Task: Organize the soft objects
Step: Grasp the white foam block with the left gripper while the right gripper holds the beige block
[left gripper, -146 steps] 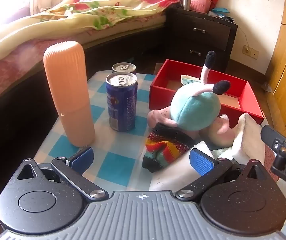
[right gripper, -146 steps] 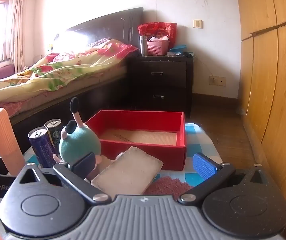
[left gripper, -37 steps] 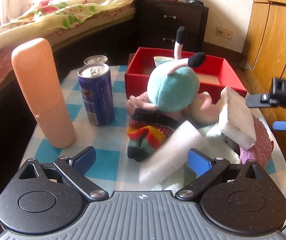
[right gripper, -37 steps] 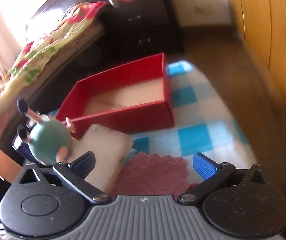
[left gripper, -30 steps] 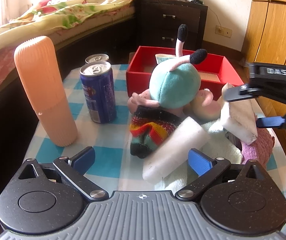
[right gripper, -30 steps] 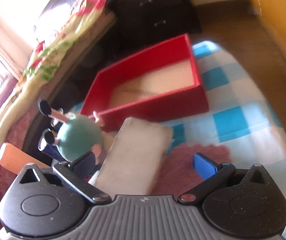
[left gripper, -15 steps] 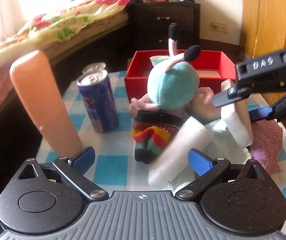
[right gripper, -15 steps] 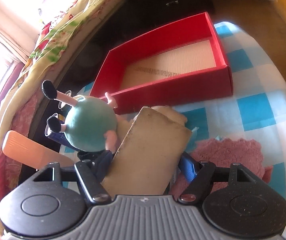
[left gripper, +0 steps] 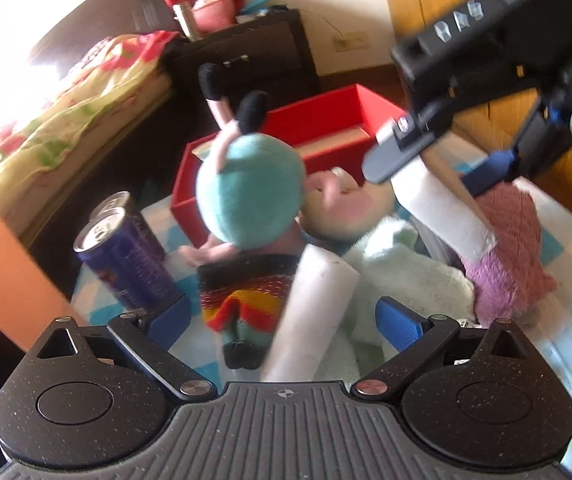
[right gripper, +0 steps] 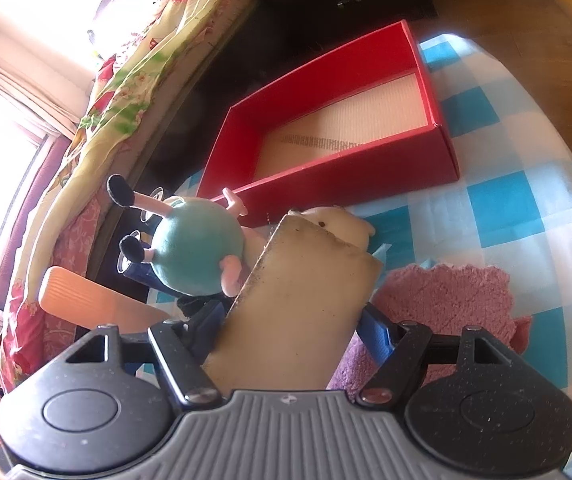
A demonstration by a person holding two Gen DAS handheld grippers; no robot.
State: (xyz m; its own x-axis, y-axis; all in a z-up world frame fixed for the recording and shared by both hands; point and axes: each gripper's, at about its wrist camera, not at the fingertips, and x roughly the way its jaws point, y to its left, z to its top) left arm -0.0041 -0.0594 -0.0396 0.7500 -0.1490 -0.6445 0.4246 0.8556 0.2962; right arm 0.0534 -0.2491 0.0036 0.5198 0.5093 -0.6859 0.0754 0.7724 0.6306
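We pinch one tan rectangular sponge block (right gripper: pixel 298 304) in the right gripper (right gripper: pixel 292 322), raised above the checked cloth (right gripper: pixel 526 168) so it clears the pile, presumably bound for the one red cardboard box (right gripper: pixel 326 184). Our left gripper (left gripper: pixel 282 316) is spread around a second, white block (left gripper: pixel 310 312), not gripping. Two drink cans (left gripper: pixel 126 252) stand beside one teal plush toy (left gripper: pixel 250 192).
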